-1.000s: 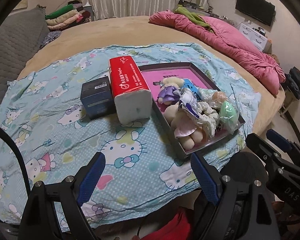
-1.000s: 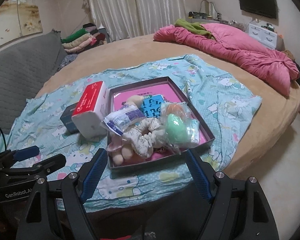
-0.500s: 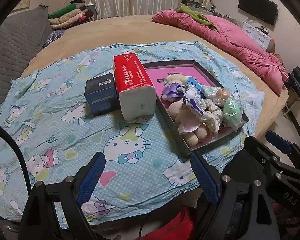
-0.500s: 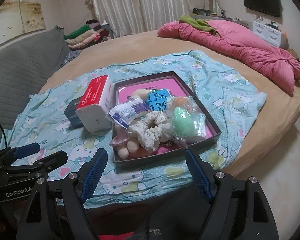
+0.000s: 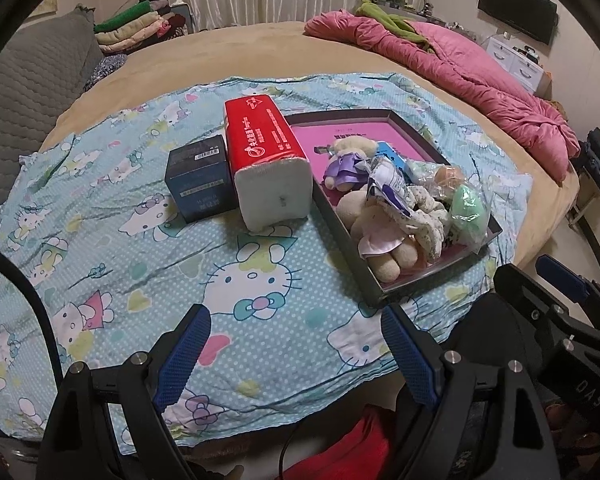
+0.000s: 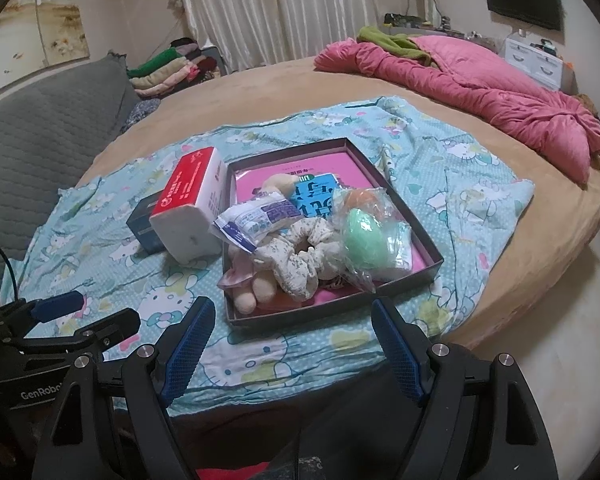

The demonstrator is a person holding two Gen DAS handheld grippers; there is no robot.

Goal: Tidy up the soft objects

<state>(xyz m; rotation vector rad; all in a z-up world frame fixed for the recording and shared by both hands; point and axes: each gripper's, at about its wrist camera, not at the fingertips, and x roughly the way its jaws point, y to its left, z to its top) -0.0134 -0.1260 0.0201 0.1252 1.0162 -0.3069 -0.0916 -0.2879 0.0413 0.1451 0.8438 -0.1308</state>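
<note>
A dark shallow tray (image 5: pixel 392 284) (image 6: pixel 428 276) with a pink floor lies on a Hello Kitty cloth (image 5: pixel 100 216) (image 6: pixel 460 184) on a round bed. It holds a plush doll (image 5: pixel 376 236) (image 6: pixel 256 292), a floral scrunchie (image 6: pixel 300 256), a bagged green sponge (image 5: pixel 466 208) (image 6: pixel 362 238), a white packet (image 6: pixel 252 220) and a blue packet (image 6: pixel 314 196). A red tissue pack (image 5: pixel 266 152) (image 6: pixel 192 208) and a dark blue box (image 5: pixel 200 178) (image 6: pixel 142 226) stand left of the tray. My left gripper (image 5: pixel 296 354) is open and empty above the cloth's near edge. My right gripper (image 6: pixel 288 354) is open and empty just before the tray.
A pink quilt (image 5: pixel 460 72) (image 6: pixel 480 84) lies at the bed's far right. Folded clothes (image 5: pixel 140 28) (image 6: pixel 164 68) are stacked at the back. A grey sofa (image 6: pixel 40 128) stands on the left. The floor (image 6: pixel 560 340) lies to the right of the bed.
Both grippers have moved forward a little toward the bed, so the tray and boxes look closer. Both stay open and empty.
</note>
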